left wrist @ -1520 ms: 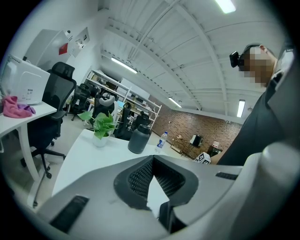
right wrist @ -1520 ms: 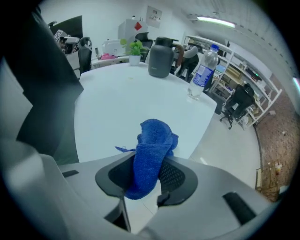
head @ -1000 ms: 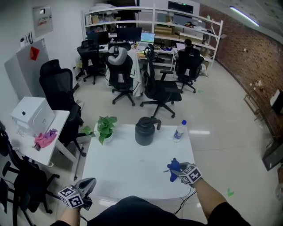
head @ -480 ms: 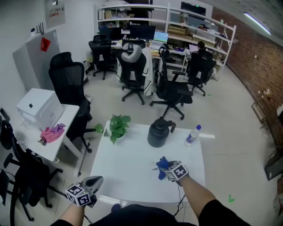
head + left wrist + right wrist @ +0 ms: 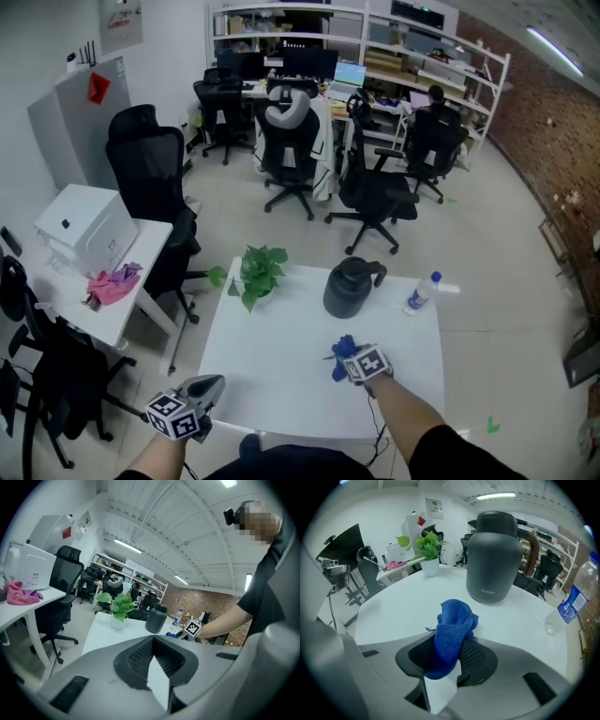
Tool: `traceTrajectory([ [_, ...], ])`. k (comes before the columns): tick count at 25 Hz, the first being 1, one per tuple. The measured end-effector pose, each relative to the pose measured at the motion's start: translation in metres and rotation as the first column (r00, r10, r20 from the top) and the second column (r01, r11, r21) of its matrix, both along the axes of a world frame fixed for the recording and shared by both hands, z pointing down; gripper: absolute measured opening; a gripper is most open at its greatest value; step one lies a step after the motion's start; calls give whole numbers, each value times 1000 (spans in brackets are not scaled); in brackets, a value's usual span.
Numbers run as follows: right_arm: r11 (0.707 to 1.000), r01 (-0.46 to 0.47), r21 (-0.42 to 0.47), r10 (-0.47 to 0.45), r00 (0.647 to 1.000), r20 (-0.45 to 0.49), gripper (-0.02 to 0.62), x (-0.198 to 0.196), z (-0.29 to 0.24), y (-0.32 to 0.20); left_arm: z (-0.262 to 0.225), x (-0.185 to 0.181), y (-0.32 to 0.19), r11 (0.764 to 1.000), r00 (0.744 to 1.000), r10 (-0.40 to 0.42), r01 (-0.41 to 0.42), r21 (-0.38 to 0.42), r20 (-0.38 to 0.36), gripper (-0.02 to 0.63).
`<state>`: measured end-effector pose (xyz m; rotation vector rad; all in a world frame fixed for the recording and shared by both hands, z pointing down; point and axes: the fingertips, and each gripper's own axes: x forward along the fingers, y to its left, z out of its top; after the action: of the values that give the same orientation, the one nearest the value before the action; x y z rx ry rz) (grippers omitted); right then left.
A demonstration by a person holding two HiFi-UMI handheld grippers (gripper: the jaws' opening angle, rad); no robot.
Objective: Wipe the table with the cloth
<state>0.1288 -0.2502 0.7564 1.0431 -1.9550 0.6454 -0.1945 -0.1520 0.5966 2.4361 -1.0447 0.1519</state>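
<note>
A bunched blue cloth (image 5: 341, 354) sits between the jaws of my right gripper (image 5: 350, 362), which is shut on it, over the front right part of the white table (image 5: 272, 375). In the right gripper view the cloth (image 5: 452, 634) sticks out ahead of the pads, and its free end appears to rest against the tabletop (image 5: 398, 606). My left gripper (image 5: 208, 386) hovers off the table's front left corner. In its own view the left gripper (image 5: 153, 639) has its jaw tips together with nothing between them.
A dark jug (image 5: 349, 289) stands at the table's far middle, a potted plant (image 5: 258, 272) at the far left and a water bottle (image 5: 420, 292) at the far right. Office chairs and a side desk with a white box (image 5: 82, 230) surround the table.
My right gripper has carried the cloth leftward from the front right edge toward the table's middle. The left gripper has stayed by the front left corner.
</note>
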Motion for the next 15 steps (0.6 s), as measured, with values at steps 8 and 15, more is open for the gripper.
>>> traceTrajectory([
  [8, 998, 10, -65, -19, 992, -128, 141, -7, 23, -5, 9, -10, -2, 1000, 1000, -2, 2, -10, -3, 0],
  [15, 998, -2, -69, -11, 982, -191, 133, -20, 22, -14, 11, -18, -2, 1000, 999, -12, 11, -18, -36, 0],
])
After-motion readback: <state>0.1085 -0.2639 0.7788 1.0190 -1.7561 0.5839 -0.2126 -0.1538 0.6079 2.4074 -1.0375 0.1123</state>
